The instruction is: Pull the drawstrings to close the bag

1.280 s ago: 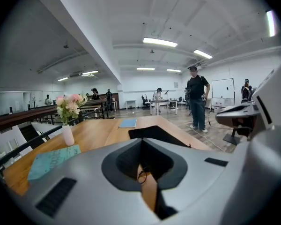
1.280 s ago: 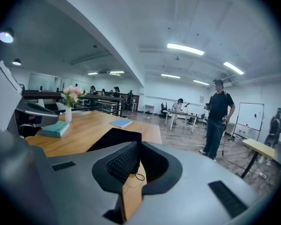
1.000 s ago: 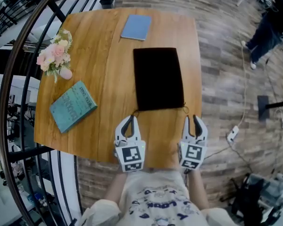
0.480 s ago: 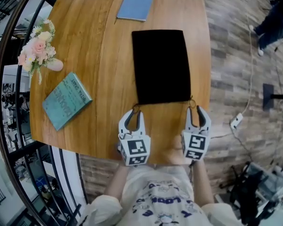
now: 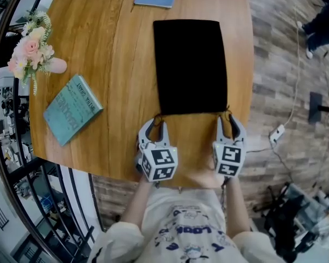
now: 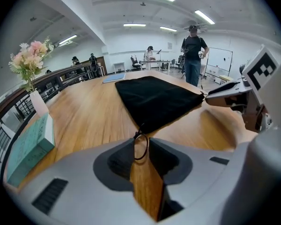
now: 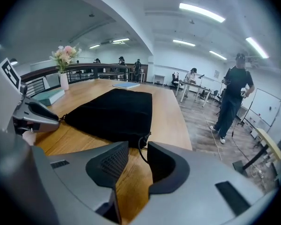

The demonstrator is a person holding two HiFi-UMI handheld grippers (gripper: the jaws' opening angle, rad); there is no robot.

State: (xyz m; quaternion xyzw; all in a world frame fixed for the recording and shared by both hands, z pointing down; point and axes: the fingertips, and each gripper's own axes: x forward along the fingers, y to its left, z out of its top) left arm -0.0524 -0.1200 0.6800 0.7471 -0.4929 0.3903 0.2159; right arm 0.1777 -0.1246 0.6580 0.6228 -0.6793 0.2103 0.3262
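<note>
Bag [image 5: 191, 67] lies near right edge of table [image 5: 115, 64].

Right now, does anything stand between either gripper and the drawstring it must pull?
Nothing visible does. The left drawstring loop lies between the open jaws of the left gripper, and the right cord lies between the opening jaws of the right gripper.

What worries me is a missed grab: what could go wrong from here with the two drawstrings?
1. The right gripper has its jaws opening, with the thin right drawstring loose between them; it could slip out.
2. The left drawstring loop sits only at the tips of the open left gripper; closing may miss it.
3. Nothing pins the black bag; pulling may drag it instead of cinching.
</note>
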